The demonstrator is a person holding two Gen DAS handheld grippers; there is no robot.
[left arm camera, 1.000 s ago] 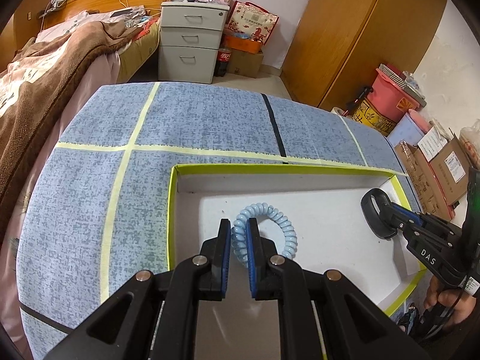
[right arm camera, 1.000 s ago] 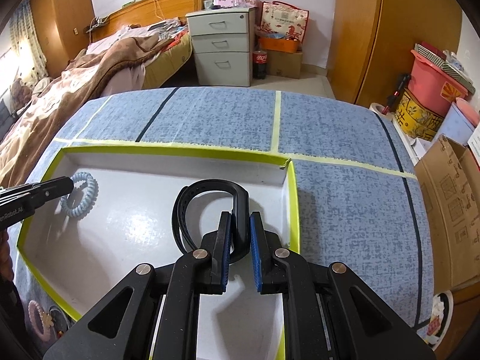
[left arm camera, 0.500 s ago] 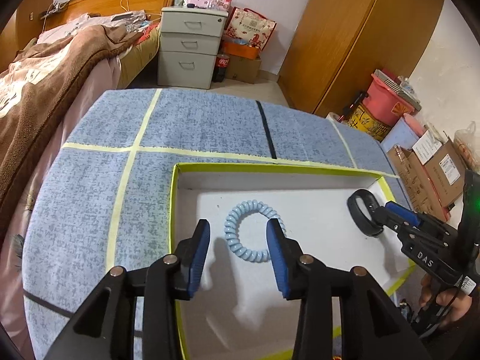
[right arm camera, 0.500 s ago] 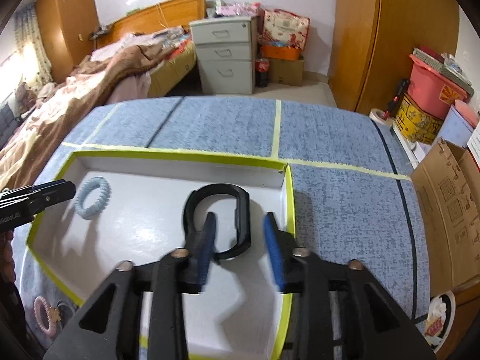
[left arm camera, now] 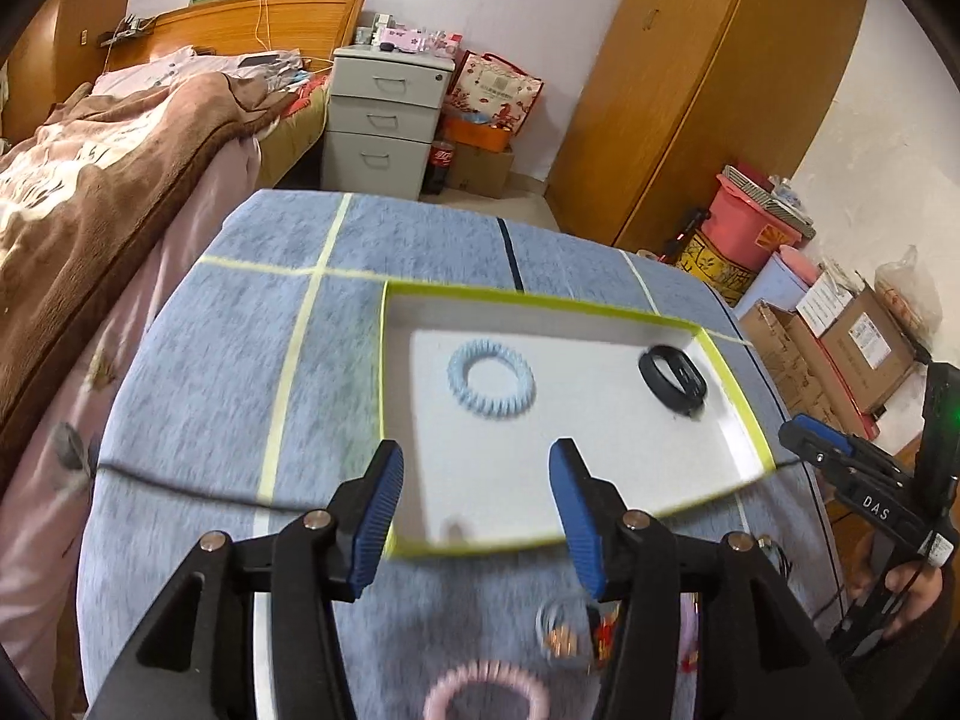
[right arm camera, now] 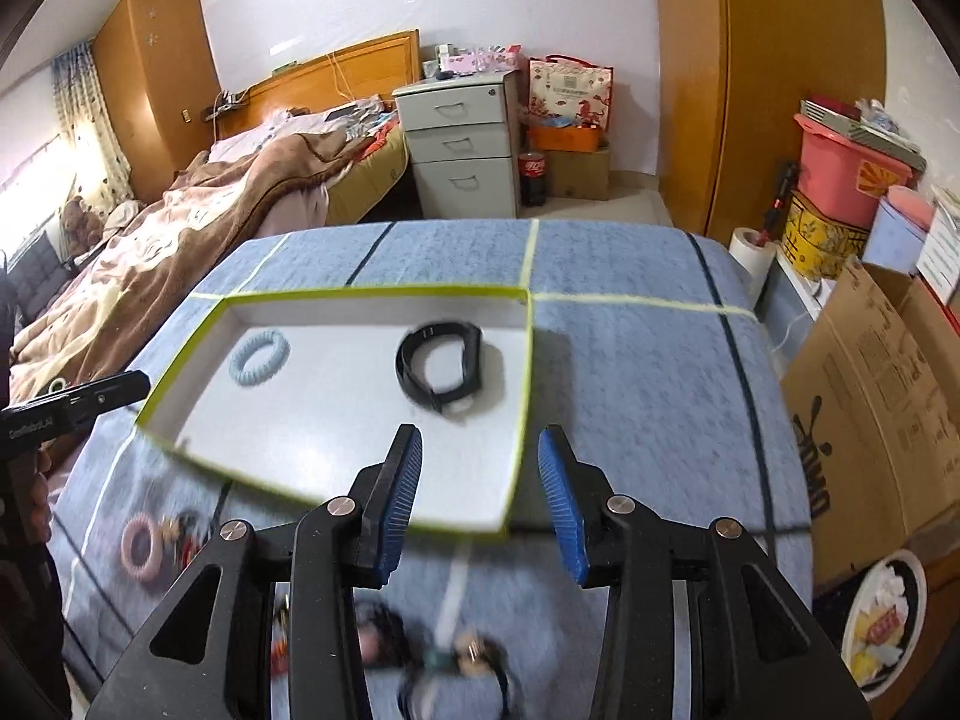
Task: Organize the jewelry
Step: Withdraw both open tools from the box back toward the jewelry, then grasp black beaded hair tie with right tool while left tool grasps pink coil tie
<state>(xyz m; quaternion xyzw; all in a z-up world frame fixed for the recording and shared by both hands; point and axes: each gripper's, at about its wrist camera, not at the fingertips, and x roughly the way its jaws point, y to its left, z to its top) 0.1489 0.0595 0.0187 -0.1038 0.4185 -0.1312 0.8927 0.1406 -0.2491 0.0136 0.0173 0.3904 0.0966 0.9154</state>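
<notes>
Jewelry still loose, like the pink coil (left arm camera: 483, 693) at the bottom of the frame below the tray (left arm camera: 735, 396), comes next: your left tongs (left arm camera: 474, 516) and right tongs (right arm camera: 479, 501), jaws just opened wide and empty, should drop onto one piece each.

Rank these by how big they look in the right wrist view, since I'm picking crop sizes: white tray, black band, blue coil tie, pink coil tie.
1. white tray
2. black band
3. blue coil tie and pink coil tie: look about alike; the pink one lies nearer the camera and is blurred, so unranked.
</notes>
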